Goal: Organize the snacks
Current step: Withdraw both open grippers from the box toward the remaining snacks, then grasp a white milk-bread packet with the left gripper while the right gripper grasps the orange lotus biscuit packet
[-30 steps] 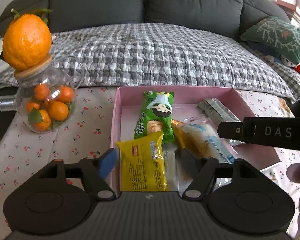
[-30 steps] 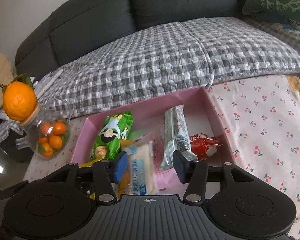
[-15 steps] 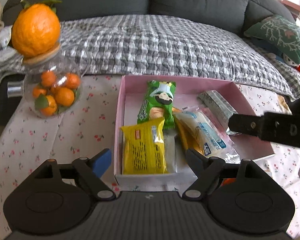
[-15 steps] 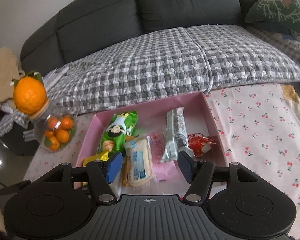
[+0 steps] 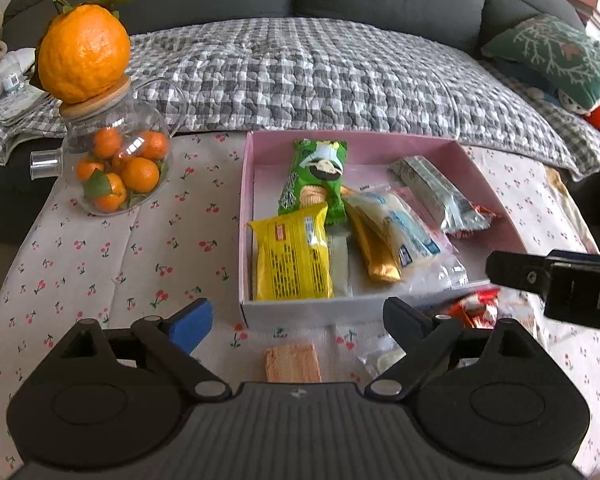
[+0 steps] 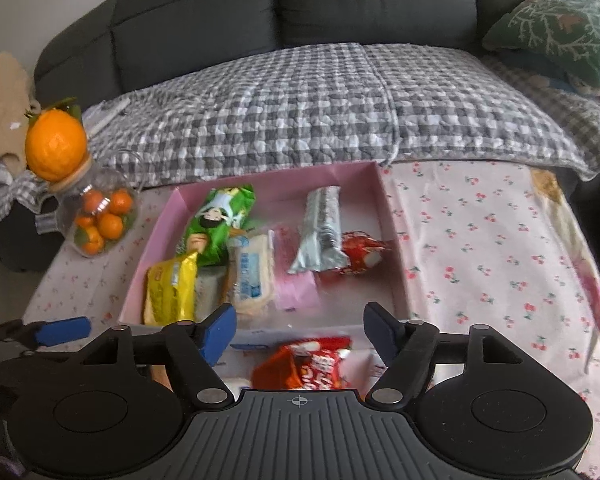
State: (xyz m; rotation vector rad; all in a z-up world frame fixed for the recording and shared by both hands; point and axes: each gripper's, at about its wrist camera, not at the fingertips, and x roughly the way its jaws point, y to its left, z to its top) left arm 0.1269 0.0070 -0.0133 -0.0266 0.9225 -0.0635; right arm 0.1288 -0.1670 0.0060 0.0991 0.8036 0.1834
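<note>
A pink box [image 5: 244, 220] holds several snack packets: a green one [image 5: 316, 176], a yellow one [image 5: 292, 256], a white-and-blue one [image 5: 396, 228] and a silver one [image 5: 436, 192]. My left gripper [image 5: 298, 320] hangs in front of the box, jaws opening, nothing pressed between them; a pink wafer [image 5: 293, 362] lies on the cloth below the gap. My right gripper [image 6: 300, 330] is also opening, short of the box [image 6: 394, 248]. A red packet [image 6: 312, 364] lies on the cloth under its gap, not gripped. The yellow packet [image 6: 170, 288] and white-and-blue packet [image 6: 252, 272] rest inside.
A glass jar of small oranges [image 5: 116, 168] with a big orange [image 5: 82, 52] on its lid stands left of the box. A clear-wrapped snack [image 5: 384, 356] lies beside the wafer. The cherry-print cloth [image 6: 480, 248] stretches right. A checked blanket and dark sofa lie behind.
Both grippers have drawn back from the box and spread wider. The left let go of the yellow packet, the right of the white-and-blue one; both packets now lie in the box.
</note>
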